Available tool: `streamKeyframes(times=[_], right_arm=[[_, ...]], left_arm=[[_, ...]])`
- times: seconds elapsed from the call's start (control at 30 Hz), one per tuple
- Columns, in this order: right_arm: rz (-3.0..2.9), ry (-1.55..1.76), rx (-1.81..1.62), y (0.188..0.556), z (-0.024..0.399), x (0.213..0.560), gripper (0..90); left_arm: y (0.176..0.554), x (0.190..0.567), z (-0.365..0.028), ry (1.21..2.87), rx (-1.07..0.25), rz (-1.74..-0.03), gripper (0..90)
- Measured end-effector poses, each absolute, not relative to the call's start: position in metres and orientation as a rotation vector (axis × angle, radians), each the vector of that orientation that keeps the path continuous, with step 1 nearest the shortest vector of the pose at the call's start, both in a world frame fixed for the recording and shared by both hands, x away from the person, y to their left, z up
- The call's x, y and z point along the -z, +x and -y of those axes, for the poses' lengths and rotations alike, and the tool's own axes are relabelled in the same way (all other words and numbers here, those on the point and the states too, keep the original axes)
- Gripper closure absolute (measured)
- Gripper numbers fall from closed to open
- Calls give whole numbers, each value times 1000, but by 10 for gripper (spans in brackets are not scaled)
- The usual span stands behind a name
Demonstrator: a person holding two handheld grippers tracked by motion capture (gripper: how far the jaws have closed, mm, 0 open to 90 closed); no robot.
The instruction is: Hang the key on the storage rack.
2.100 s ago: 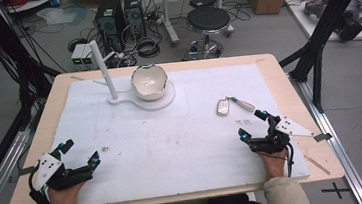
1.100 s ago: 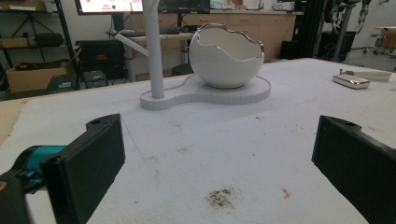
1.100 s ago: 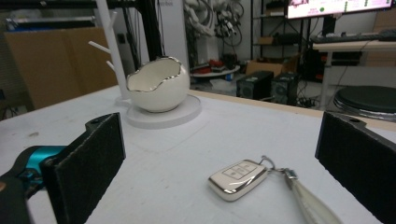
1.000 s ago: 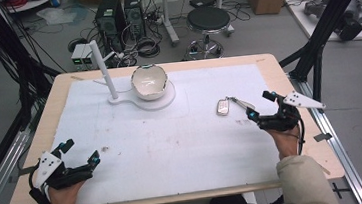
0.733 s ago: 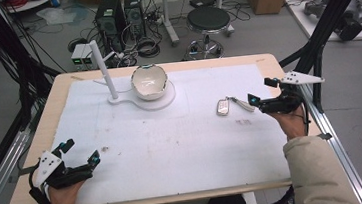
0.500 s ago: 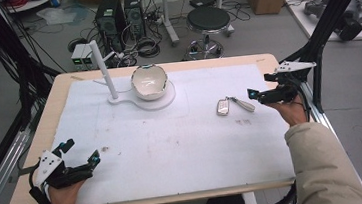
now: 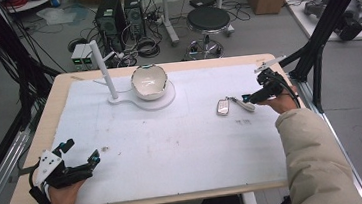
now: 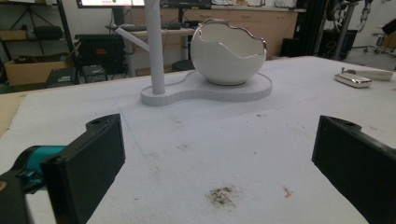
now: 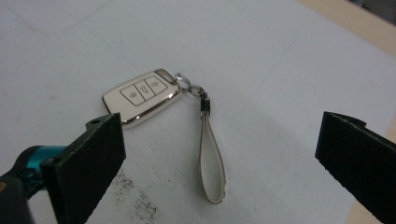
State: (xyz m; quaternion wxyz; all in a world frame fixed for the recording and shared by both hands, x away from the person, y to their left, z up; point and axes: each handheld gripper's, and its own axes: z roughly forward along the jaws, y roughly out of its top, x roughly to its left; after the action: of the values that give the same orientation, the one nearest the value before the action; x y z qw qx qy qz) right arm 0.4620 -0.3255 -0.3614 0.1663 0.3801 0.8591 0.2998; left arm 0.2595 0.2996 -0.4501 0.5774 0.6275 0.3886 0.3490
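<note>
A silver-white car key fob (image 7: 223, 107) (image 9: 141, 96) lies flat on the white table mat, with a cream strap loop (image 9: 211, 161) trailing from its ring. My right gripper (image 7: 252, 96) (image 9: 219, 172) hovers open just right of the fob, its jaws spread wide over the strap. A white cracked-egg-shaped bowl (image 7: 149, 81) (image 8: 228, 51) stands on a white base (image 7: 168, 97) with an upright post (image 7: 102, 69) at the back left. Near the front left corner my left gripper (image 7: 79, 156) (image 8: 217, 170) rests open with nothing between its jaws. The fob (image 8: 353, 80) shows far off in the left gripper view.
The wooden table edge (image 7: 287, 79) runs close behind my right hand. Dark smudges (image 8: 222, 196) mark the mat in front of the left gripper. Black frame posts (image 7: 325, 28) stand beside the table at the right, and a stool (image 7: 208, 19) stands beyond it.
My right gripper has travelled from the front right of the table forward to the key fob's strap, staying open. The left gripper has not moved.
</note>
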Motion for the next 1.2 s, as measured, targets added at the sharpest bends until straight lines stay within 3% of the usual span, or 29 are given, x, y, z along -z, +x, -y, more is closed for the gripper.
streamKeyframes(times=[0.4,0.5,0.57,0.6,0.9,1.03,1.2], right_arm=[[-2612,1122,-610,479,317,391,63],[-2634,1146,-561,480,317,396,180],[-2641,1178,-553,481,318,397,214],[-2646,1182,-532,482,318,398,279],[-2668,1221,-497,485,317,400,430],[-2687,1226,-467,486,314,403,557],[-2706,1199,-443,487,311,404,652]], left_arm=[[260,450,-299,1476,-814,-907,30],[259,450,-299,1475,-815,-906,30],[259,450,-299,1480,-819,-902,29],[259,450,-299,1477,-822,-901,30],[259,450,-298,1477,-820,-902,30],[259,450,-298,1485,-821,-898,30],[259,450,-298,1486,-820,-896,30]])
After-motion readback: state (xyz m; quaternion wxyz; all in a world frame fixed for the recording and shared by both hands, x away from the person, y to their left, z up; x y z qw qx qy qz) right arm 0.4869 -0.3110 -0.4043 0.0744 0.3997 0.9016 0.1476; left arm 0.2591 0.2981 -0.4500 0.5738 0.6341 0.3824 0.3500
